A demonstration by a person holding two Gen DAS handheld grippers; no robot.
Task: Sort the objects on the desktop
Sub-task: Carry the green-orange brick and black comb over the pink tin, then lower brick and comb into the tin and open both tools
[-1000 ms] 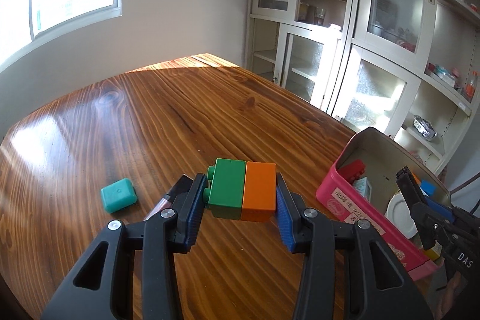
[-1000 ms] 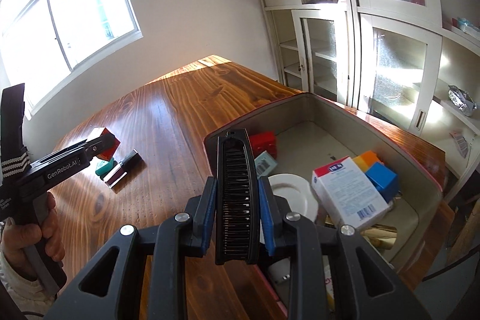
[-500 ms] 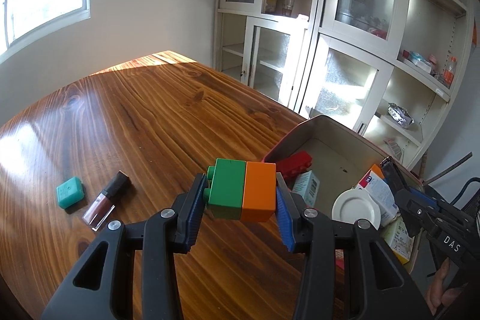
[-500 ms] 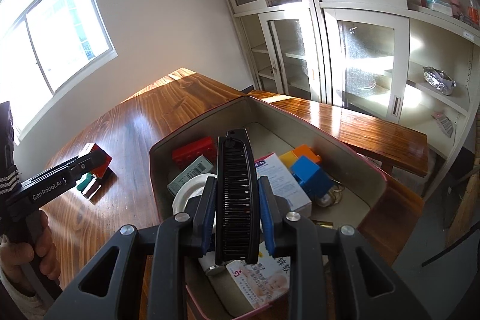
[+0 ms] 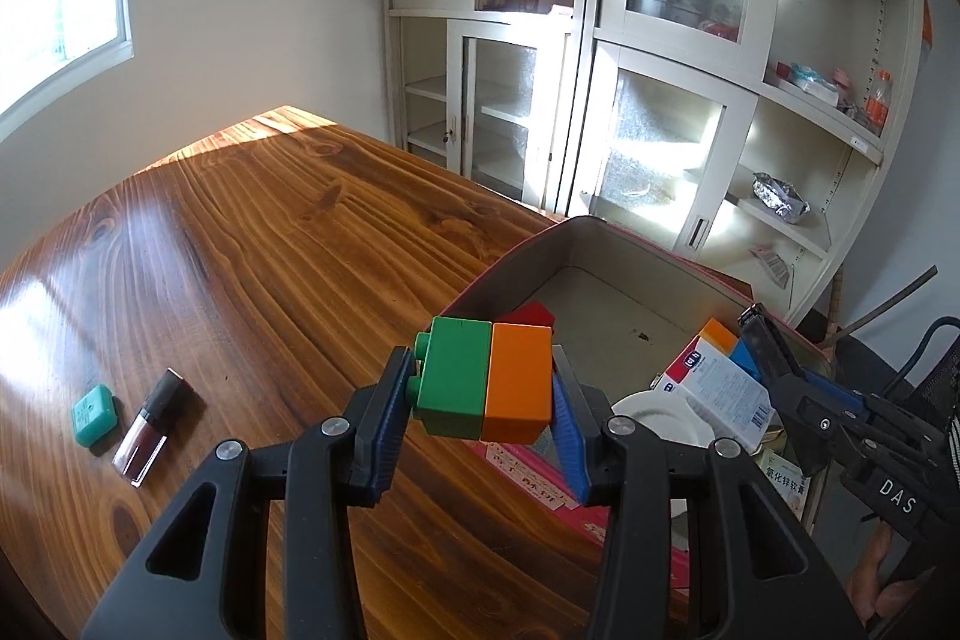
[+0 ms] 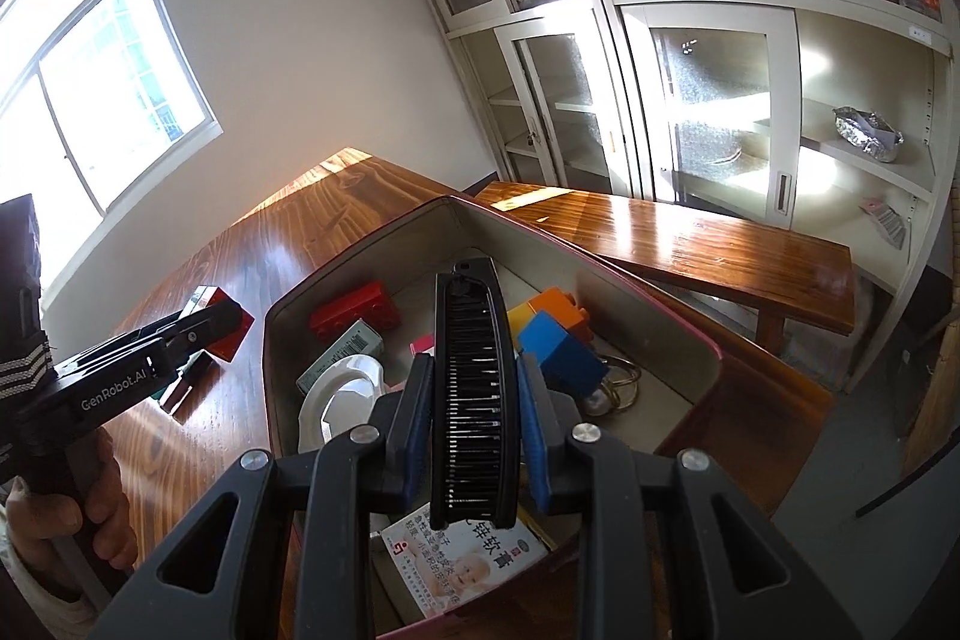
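Green-orange block: clamped in the left hand-held gripper (image 5: 485, 388), it had swung from over bare worktop (image 5: 252, 244) to the bin (image 5: 576, 232) rim.
Comb (image 6: 474, 388): pinched upright by the right hand-held gripper (image 6: 474, 400), it had moved over the bin's middle.
Meaning: both drops looked close.
Left out: lipstick (image 5: 150, 427) and teal case (image 5: 93, 414) at 9 o'clock.

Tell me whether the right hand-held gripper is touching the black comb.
Touching. The right wrist view shows the right hand-held gripper with both blue pads pressed against the sides of the black comb, holding it over the pink box.
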